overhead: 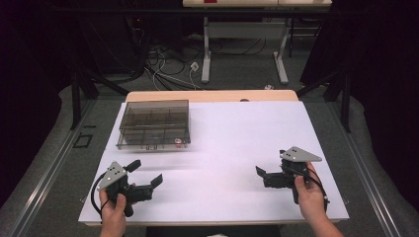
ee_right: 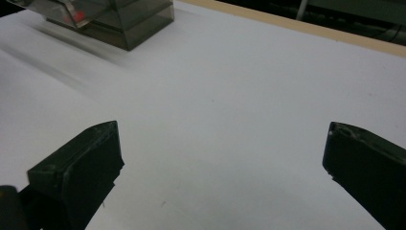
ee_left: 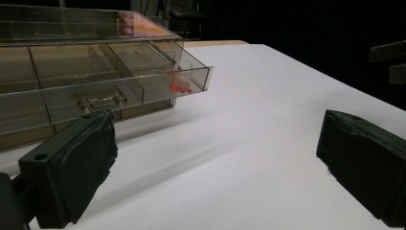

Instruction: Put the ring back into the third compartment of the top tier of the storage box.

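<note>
A smoky clear plastic drawer box [overhead: 153, 123] stands at the back left of the white table [overhead: 232, 148]. Its top drawer [ee_left: 119, 91] is pulled out a little, with a small red and clear item [ee_left: 178, 84] in the right front compartment and a clear handle [ee_left: 101, 101] on its front. My left gripper [overhead: 146, 173] is open near the front left, aimed toward the box, with nothing between its jaws. My right gripper [overhead: 267, 171] is open near the front right, pointing left across the bare table; the box [ee_right: 103, 14] lies far ahead of it.
A tan wooden strip [overhead: 212, 95] edges the table's far side. Beyond it on the floor are cables [overhead: 168, 69] and the grey legs of another table [overhead: 244, 34]. Dark curtains hang at both sides. A wide bare stretch of white surface lies between the two grippers.
</note>
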Motion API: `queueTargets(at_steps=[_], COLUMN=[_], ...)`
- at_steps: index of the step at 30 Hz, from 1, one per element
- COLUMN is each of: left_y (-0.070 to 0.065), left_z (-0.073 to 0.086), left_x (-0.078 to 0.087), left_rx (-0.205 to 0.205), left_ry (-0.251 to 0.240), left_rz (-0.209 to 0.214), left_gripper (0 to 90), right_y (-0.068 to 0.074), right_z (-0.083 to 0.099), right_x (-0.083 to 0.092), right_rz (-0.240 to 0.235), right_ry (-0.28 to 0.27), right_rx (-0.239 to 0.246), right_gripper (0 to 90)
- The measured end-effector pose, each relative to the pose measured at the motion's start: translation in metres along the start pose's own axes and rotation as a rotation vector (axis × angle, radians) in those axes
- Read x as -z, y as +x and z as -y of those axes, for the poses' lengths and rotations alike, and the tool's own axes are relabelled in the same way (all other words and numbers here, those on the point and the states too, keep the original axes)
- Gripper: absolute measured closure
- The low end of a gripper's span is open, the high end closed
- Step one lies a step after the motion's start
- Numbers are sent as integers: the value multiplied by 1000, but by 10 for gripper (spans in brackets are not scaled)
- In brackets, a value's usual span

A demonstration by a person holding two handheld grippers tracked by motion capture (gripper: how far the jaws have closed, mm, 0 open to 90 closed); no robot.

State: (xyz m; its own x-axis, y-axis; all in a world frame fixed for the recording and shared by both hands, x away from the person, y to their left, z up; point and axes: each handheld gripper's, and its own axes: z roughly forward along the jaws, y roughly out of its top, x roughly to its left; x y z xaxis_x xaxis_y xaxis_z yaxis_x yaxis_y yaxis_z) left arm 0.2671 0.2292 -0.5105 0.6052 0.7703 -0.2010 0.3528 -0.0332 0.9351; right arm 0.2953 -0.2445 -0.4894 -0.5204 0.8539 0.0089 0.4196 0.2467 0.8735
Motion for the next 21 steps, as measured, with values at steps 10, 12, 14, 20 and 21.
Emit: queueTargets(at_steps=[10, 12, 14, 20, 21], left_y=[0, 0, -1, 1, 1], left_z=[0, 0, 0, 0, 0], left_x=[0, 0, 0, 0, 0], left_rx=[2, 0, -3, -8, -8], left_ry=[0, -1, 0, 5, 5], left_rz=[2, 2, 3, 1, 0], left_gripper=[5, 5, 5, 5, 5], right_y=[-21, -24, -28, -37, -38], right_z=[30, 33, 36, 43, 44], right_x=[7, 9, 11, 11, 10], right_rz=[36, 48, 62, 64, 68], right_ry=[17, 25, 27, 35, 38], right_rx=[-95, -105, -100, -113, -121], right_gripper=[0, 0, 0, 0, 0])
